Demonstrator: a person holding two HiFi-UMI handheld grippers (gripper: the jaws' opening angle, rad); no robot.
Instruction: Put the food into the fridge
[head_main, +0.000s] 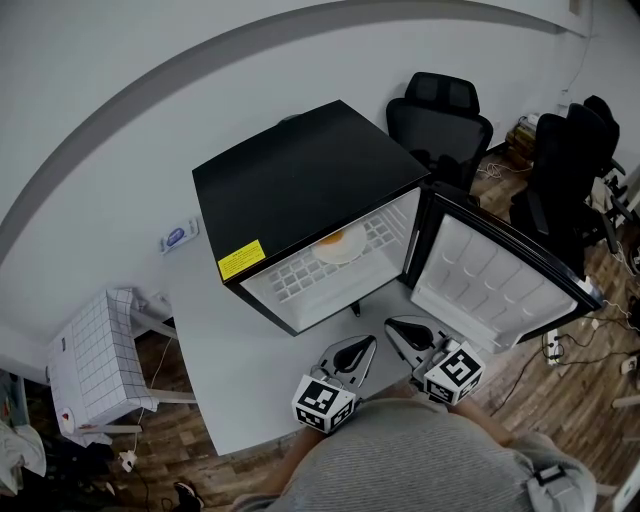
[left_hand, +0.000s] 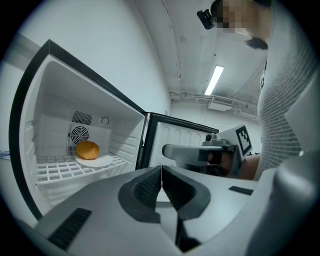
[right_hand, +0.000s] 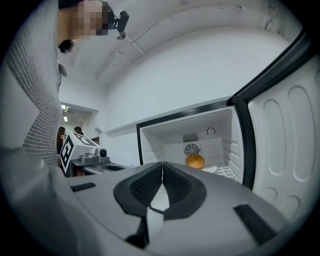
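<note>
A black mini fridge (head_main: 300, 180) stands on the table with its door (head_main: 490, 280) swung open to the right. Inside, on the white wire shelf (head_main: 300, 280), an orange bun (head_main: 336, 239) lies on a white plate (head_main: 342, 250). The bun (left_hand: 88, 149) (right_hand: 195, 161) shows in both gripper views. My left gripper (head_main: 356, 352) (left_hand: 161, 172) and right gripper (head_main: 405, 333) (right_hand: 162, 170) hover side by side just in front of the fridge opening. Both are shut with nothing between the jaws.
The fridge sits on a grey table (head_main: 230, 380). Black office chairs (head_main: 440, 125) stand behind and right of the fridge. A white grid-patterned box (head_main: 95, 360) sits on the floor at the left. Cables lie on the wooden floor at the right.
</note>
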